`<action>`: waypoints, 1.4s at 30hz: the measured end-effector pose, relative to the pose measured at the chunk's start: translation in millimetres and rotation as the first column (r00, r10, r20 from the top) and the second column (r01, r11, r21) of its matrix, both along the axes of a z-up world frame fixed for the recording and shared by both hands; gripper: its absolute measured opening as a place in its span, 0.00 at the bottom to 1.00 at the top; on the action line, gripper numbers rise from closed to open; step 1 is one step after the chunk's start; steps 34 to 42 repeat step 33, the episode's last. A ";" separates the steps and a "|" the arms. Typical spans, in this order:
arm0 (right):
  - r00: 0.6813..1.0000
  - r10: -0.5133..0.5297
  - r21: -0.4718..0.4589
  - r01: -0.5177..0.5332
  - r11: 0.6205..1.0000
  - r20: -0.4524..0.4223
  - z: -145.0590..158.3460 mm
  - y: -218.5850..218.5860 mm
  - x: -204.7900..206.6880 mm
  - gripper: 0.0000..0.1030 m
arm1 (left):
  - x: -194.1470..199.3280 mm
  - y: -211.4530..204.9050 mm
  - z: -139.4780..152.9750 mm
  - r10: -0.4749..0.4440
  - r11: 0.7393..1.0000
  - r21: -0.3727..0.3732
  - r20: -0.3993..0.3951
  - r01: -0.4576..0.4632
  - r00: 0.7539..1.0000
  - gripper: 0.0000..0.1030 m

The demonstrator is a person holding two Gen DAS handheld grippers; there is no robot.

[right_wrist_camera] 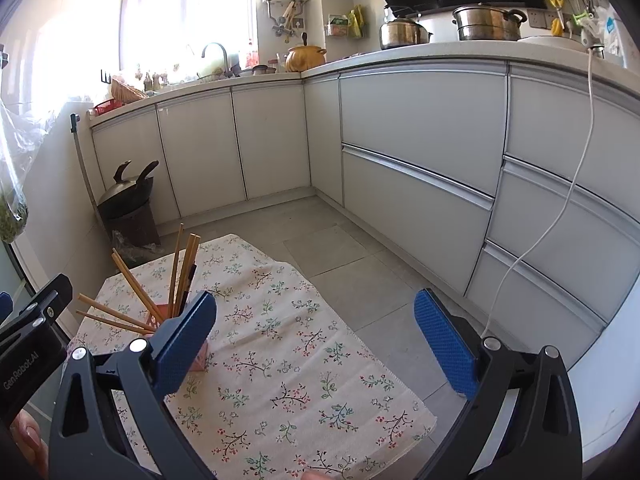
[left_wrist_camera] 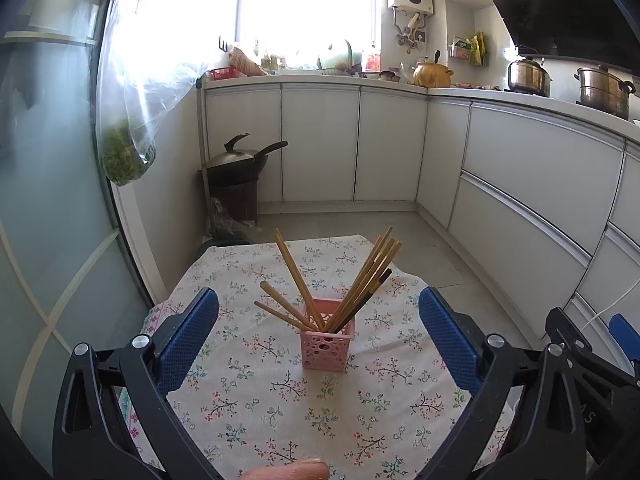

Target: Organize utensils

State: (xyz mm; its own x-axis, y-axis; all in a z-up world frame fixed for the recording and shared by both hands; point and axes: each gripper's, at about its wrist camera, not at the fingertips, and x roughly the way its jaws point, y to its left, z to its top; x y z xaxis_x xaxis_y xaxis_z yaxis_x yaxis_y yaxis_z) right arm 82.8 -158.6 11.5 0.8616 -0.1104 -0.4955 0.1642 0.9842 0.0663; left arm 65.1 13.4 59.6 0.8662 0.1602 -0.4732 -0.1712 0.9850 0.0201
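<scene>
A pink perforated holder (left_wrist_camera: 328,346) is found standing upright on the floral tablecloth (left_wrist_camera: 256,412), near the middle of the small table. The chopsticks (left_wrist_camera: 362,280) are all seen inside it, fanned out: 1 group leans right, 1 stick leans back-left, and 2 lie low toward the left. No utensil is seen loose on the cloth.

The left gripper (left_wrist_camera: 318,338) is spread wide and holds nothing; the holder is framed between its blue pads (left_wrist_camera: 188,336), apart from both. The right gripper (right_wrist_camera: 316,344) is likewise released and empty, held to the right of the holder (right_wrist_camera: 198,354), which is partly hidden behind its left finger.

The sorting is judged complete or nearly so. The holder looks light and top-heavy: a brush against the splayed sticks is judged likely to tip it. The 2 low sticks could be levered out if caught by a closing pad. The cloth could be dragged, shifting the holder.
</scene>
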 end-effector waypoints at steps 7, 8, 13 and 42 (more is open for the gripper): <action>1.000 0.003 -0.001 -0.003 1.000 -0.004 -0.6 0.6 0.0 0.94 | -0.2 -0.4 0.2 0.008 1.000 0.011 0.005 -0.008 1.000 0.93; 1.000 0.004 -0.001 -0.004 1.000 -0.006 -0.8 0.7 0.0 0.94 | -0.4 -1.0 0.2 0.008 1.000 0.017 0.009 -0.008 1.000 0.93; 1.000 0.009 0.001 -0.009 1.000 -0.009 -1.1 -0.5 1.1 0.94 | -0.5 -3.3 -0.7 -0.008 1.000 0.023 0.016 0.007 1.000 0.84; 1.000 -0.018 0.012 0.018 1.000 -0.004 -3.7 -8.3 3.7 0.94 | -2.4 -8.3 1.0 -0.029 0.999 0.045 0.017 0.028 0.999 0.93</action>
